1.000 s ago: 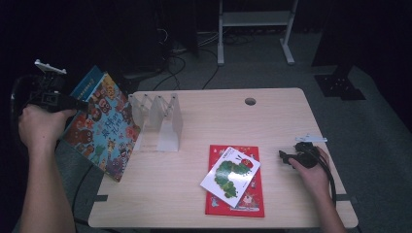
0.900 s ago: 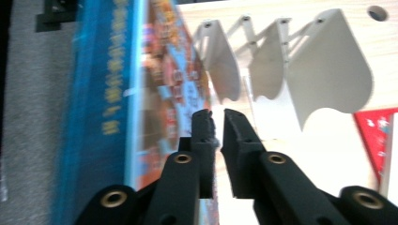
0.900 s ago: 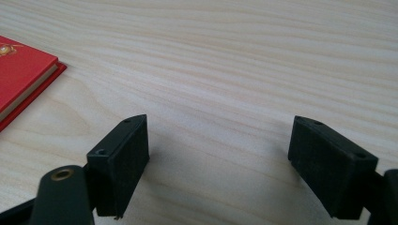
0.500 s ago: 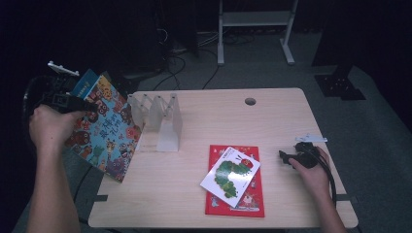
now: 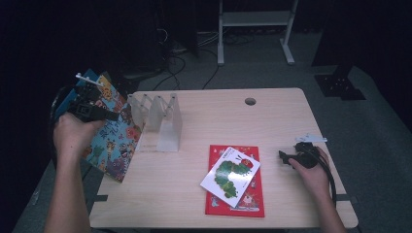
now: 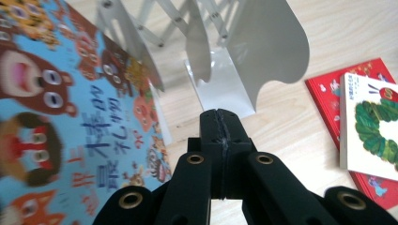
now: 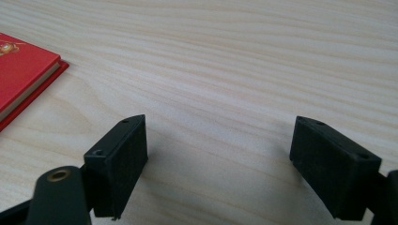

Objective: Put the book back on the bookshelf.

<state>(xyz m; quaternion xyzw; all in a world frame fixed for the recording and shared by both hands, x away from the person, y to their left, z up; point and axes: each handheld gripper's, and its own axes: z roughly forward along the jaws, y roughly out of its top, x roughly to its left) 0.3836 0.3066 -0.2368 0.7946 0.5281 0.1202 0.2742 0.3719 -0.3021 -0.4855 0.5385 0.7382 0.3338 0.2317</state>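
White expandable metal book rack [image 5: 158, 121] left of centre, slots empty, blue animal picture book [image 5: 109, 131] leaning beside it, left gripper [image 6: 220, 129] jaws closed on nothing, right gripper [image 7: 218, 166] jaws wide apart, empty.

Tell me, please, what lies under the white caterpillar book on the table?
The white caterpillar book lies askew on a red book, whose top, right side and lower part show. The covered middle of the red cover cannot be seen.

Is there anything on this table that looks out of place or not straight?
Yes. The caterpillar book lies crooked on top of the red book. The colourful animal book leans tilted against the table's left edge, outside the white book rack.
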